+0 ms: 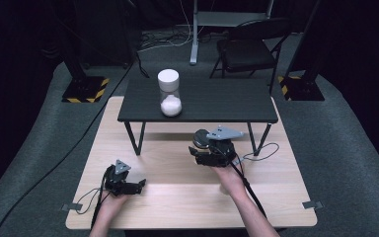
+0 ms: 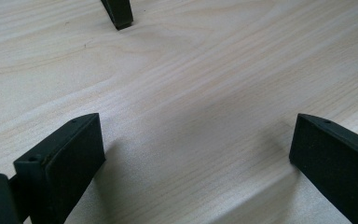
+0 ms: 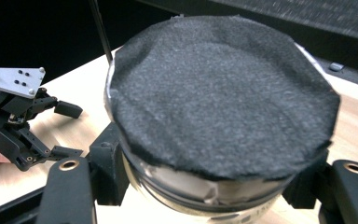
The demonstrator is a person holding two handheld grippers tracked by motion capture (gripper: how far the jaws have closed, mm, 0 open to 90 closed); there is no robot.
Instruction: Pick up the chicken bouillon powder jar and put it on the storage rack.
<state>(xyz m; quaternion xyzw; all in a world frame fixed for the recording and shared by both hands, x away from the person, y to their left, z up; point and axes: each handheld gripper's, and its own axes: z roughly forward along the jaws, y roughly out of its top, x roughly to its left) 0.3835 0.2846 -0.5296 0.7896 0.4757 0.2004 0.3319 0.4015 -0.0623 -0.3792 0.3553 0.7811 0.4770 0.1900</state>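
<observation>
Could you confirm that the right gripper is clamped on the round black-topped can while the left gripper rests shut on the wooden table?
Not quite: the left gripper is open, its jaws spread wide over the wooden table, as the left gripper view shows. The right gripper is indeed clamped on the round black-topped can.

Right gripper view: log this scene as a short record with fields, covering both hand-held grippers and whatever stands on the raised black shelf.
right hand-held gripper: shut on a round can with a dark felt top
can position: lifted above the wooden table, in front of the black shelf
left hand-held gripper: open, nothing between its jaws, low over the table
on the shelf: white hourglass, upright
</observation>
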